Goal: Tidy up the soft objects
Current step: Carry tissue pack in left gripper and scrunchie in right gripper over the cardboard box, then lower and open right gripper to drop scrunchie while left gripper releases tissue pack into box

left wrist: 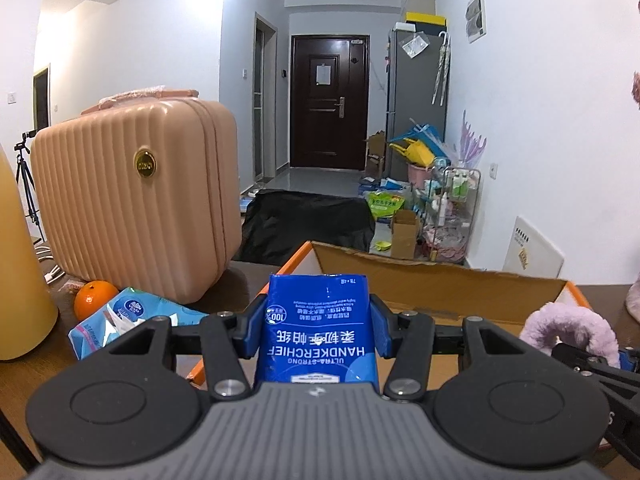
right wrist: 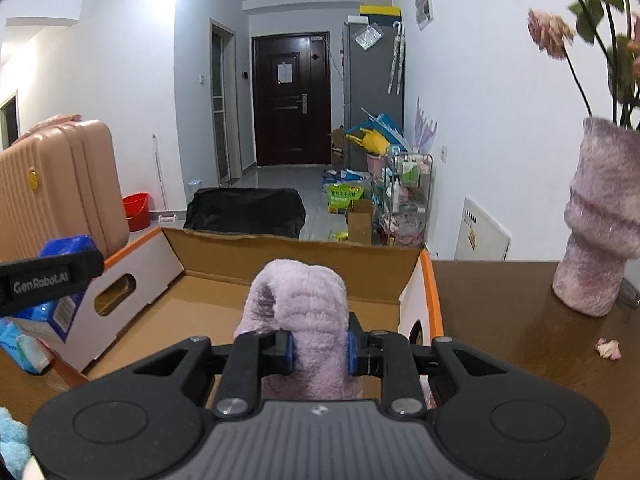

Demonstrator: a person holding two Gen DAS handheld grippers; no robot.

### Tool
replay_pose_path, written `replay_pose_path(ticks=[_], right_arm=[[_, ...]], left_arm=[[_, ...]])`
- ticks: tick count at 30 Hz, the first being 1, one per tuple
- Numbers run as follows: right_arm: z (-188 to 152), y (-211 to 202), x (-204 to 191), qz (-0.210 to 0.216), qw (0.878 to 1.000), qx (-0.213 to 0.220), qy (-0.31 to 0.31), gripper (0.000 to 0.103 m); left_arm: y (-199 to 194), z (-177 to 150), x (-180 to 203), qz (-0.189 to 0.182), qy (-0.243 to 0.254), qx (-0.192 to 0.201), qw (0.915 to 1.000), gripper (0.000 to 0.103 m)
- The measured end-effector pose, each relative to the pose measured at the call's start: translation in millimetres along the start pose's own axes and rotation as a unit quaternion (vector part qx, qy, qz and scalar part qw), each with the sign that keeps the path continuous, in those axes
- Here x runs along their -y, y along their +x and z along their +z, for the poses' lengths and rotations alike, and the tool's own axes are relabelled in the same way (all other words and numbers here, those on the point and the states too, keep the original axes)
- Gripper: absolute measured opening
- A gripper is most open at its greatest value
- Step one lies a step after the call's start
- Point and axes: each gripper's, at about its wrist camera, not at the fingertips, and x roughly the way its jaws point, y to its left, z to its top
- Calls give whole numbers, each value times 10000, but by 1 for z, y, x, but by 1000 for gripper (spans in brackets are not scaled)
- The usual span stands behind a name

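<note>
My left gripper (left wrist: 318, 330) is shut on a blue pack of handkerchief tissues (left wrist: 318, 320), held over the left edge of an open cardboard box (left wrist: 440, 276) with orange trim. My right gripper (right wrist: 319, 347) is shut on a fluffy lilac fabric piece (right wrist: 304, 304), held above the same cardboard box (right wrist: 288, 252). In the left wrist view the lilac fabric piece (left wrist: 568, 332) shows at the right. The right wrist view catches the left gripper's side with the blue pack (right wrist: 66, 248) at the far left.
A pink ribbed suitcase (left wrist: 132, 200) stands left of the box, with an orange (left wrist: 94, 298) and a light-blue tissue pack (left wrist: 132, 320) in front of it. A fuzzy pink vase (right wrist: 600, 216) with flowers stands right on the brown table (right wrist: 500, 320). A blue fluffy item (right wrist: 12, 444) lies low left.
</note>
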Motion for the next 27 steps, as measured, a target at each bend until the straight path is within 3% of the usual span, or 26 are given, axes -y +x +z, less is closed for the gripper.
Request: replay_pose_path(ticks=[20, 24, 26, 27], right_arm=[[-14, 19, -17, -161, 9998, 37, -133, 23], [-14, 18, -16, -176, 9997, 51, -153, 28], [-15, 17, -17, -198, 9997, 65, -160, 32], [-15, 15, -16, -207, 9996, 70, -163, 36]], left_arm=[[19, -22, 6, 86, 287, -21, 9995, 53], [18, -22, 4, -15, 203, -15, 9998, 53], [18, -21, 3, -53, 152, -22, 9999, 58], [17, -21, 2, -72, 126, -18, 9999, 69]])
